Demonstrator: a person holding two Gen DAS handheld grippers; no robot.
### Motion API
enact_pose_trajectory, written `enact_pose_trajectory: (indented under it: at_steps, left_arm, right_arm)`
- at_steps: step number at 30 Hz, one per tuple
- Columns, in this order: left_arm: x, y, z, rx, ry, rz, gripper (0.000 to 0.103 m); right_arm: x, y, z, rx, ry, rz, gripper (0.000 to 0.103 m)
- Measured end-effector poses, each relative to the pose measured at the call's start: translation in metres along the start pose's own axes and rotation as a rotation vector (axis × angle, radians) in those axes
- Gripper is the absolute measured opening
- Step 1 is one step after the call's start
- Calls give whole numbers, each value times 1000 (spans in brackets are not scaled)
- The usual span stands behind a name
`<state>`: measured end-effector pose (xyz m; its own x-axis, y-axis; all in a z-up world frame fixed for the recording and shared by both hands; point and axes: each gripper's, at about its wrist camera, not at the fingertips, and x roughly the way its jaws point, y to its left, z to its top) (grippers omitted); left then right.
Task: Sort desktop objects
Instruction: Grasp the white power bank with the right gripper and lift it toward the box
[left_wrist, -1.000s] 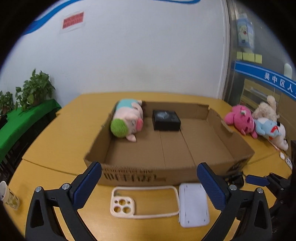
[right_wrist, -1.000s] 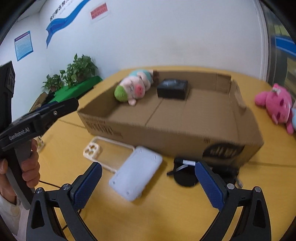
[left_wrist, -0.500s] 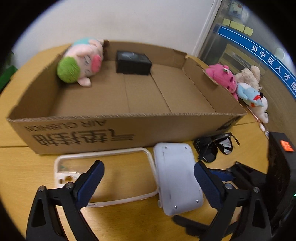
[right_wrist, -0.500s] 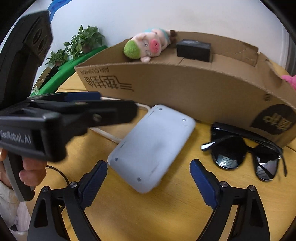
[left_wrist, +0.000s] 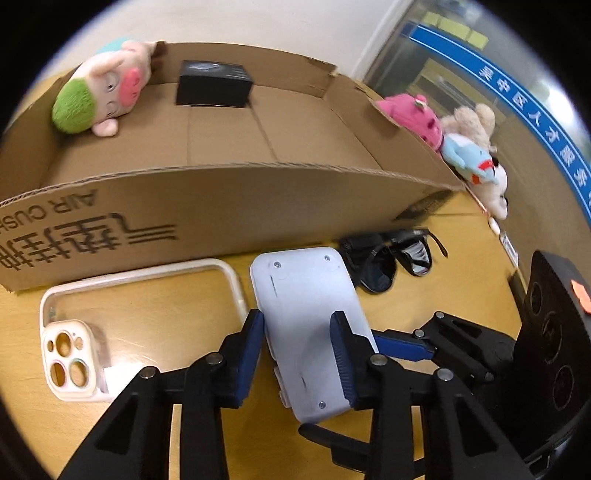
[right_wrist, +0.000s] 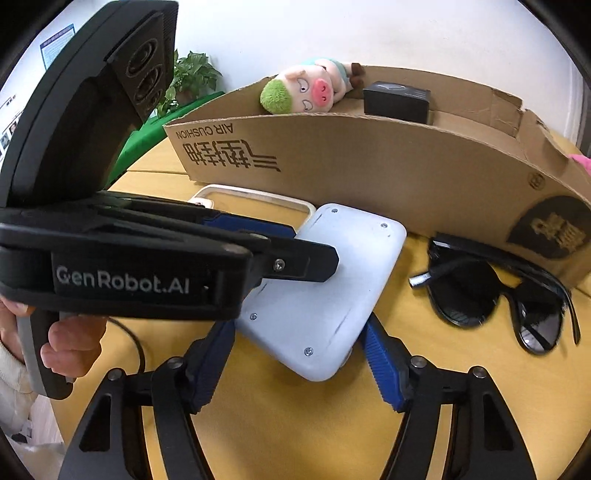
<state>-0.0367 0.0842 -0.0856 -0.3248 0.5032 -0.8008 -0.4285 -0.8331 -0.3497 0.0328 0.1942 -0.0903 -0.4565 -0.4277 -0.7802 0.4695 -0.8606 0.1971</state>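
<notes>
**White slab pinched from two sides, cardboard box just beyond**

White plastic fills the left wrist view. A flat, rounded-corner device (left_wrist: 308, 325) lies on the yellow table (left_wrist: 155, 321), its long axis running away from the camera toward the cardboard box (left_wrist: 221, 206). The left gripper (left_wrist: 299, 354) straddles its near half. Its jaws have just been closing, and the blue pads sit at the device's two long edges, seemingly in contact. A clear phone case (left_wrist: 110, 314) lies just to the left, and sunglasses (left_wrist: 391, 258) lie to the right.

From the right wrist view, the same device (right_wrist: 321, 295) lies diagonally, with its far end toward the box (right_wrist: 388, 162). The right gripper (right_wrist: 299, 362) brackets its near corner. These jaws have also been closing, but small gaps remain, so they are not yet gripping. The left gripper (right_wrist: 280, 243) reaches across from the left. Both are equally near, and the lift goes up and forward over the box wall.
</notes>
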Motion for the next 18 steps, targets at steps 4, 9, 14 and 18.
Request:
enact_pose_trajectory:
  at_steps: [4, 9, 14, 18]
  left_arm:
    - [0, -16, -8, -3, 12, -45, 36]
    - [8, -29, -16, -10, 54, -53, 35]
    - [9, -25, -18, -66, 54, -53, 35]
    - [8, -26, -18, -60, 59, -55, 31]
  right_arm:
    - [-18, -8, -13, 23, -12, -3, 68]
    - [-32, -13, -28, -5, 8, -19, 69]
    - [-32, -18, -35, 1, 12, -23, 69]
    - [-30, -18, -34, -4, -2, -26, 68]
